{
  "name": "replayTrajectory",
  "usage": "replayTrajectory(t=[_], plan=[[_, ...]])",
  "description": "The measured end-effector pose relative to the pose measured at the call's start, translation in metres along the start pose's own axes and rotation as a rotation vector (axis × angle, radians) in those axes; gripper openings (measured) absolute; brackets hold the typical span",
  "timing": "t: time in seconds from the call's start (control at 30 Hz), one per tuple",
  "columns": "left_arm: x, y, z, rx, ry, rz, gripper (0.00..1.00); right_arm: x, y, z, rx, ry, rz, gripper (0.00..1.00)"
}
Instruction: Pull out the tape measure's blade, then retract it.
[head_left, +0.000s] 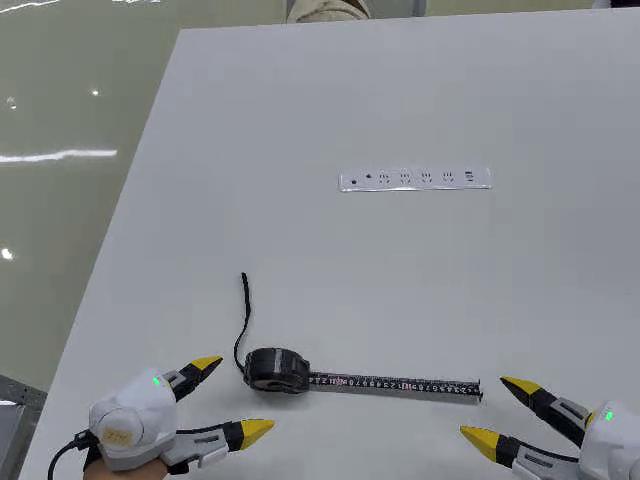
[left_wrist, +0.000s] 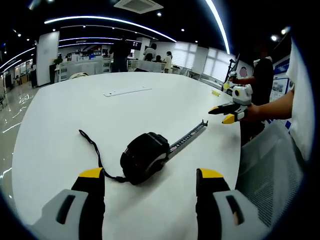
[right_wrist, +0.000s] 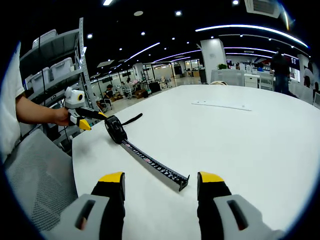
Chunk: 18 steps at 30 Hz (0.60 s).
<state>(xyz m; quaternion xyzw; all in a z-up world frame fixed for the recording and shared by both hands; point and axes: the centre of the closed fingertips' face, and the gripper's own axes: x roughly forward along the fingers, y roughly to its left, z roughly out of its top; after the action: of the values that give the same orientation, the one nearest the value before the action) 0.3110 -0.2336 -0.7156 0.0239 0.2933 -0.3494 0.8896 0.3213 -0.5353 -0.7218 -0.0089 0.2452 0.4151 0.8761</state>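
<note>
Black round tape measure (head_left: 277, 369), steel blade (head_left: 395, 385) out toward 3 o'clock — yellow-tipped left gripper (head_left: 233, 396) and right gripper (head_left: 497, 410), both released, flank it, seemingly for retracting.

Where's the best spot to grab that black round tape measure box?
I'd pinch the black round case across its two flat faces, coming from its left end with the open left claw. It stands upright, and the extended numbered blade blocks the right end.
</note>
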Motion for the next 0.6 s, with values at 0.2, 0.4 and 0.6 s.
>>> replayTrajectory(t=[0.2,0.4,0.6], plan=[[-0.007,-0.002,-0.002,-0.015,-0.013,0.023,0.75,-0.004,0.004,0.002,-0.002,-0.007,-0.008,0.61],[-0.013,-0.007,-0.006,-0.024,-0.013,0.038,0.75,-0.007,0.008,-0.001,0.009,-0.006,-0.008,0.64],[-0.019,-0.01,-0.011,-0.05,-0.024,0.05,0.77,-0.011,0.014,-0.001,0.0,-0.009,-0.014,0.67]])
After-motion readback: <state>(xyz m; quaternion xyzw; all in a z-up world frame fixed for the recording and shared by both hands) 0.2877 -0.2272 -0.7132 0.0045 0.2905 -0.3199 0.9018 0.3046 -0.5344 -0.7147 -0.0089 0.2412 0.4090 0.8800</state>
